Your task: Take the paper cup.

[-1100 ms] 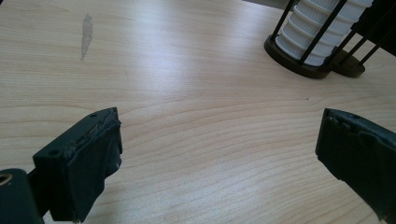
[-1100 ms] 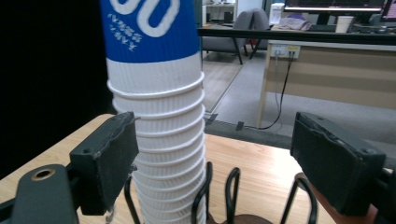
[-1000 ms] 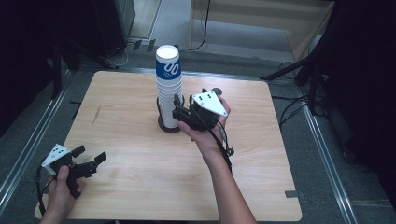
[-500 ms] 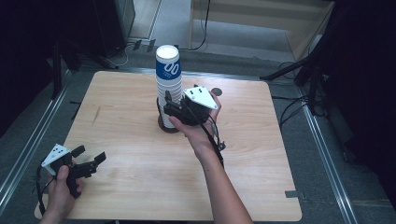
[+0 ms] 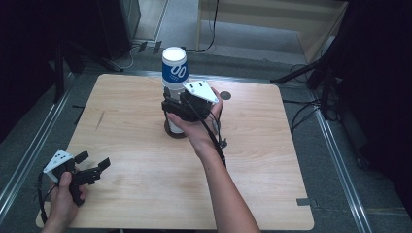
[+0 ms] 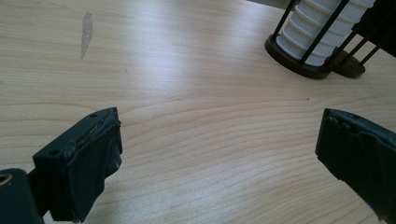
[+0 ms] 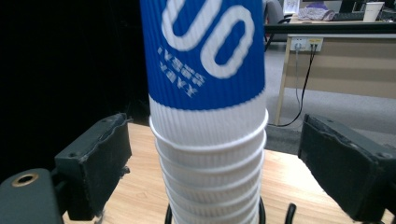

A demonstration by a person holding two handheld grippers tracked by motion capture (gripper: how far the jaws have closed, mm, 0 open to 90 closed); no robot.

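A tall stack of white ribbed paper cups [image 5: 174, 68], the top one blue with a white logo, stands upside down in a black rod holder [image 5: 171, 132] at the table's middle back. My right gripper [image 5: 170, 109] straddles the stack [image 7: 208, 140] low down. Its jaws have just been opening, and its pads [image 7: 100, 163] stand clear of the cups on both sides. My left gripper [image 5: 94, 162] rests open near the front left corner with bare wood between its jaws [image 6: 219, 149]. From there the holder's base [image 6: 299, 67] and the lower cups [image 6: 317, 32] show at the upper right.
The wooden table [image 5: 272, 160] has a grey smear [image 5: 99, 120] at its left and a small dark disc [image 5: 225, 95] just right of the holder. Cables and dark stands lie on the floor around it. A desk [image 7: 336, 60] stands beyond.
My right gripper has moved left from beside the stack until its jaws stand on either side of the cups. The left hand has not moved.
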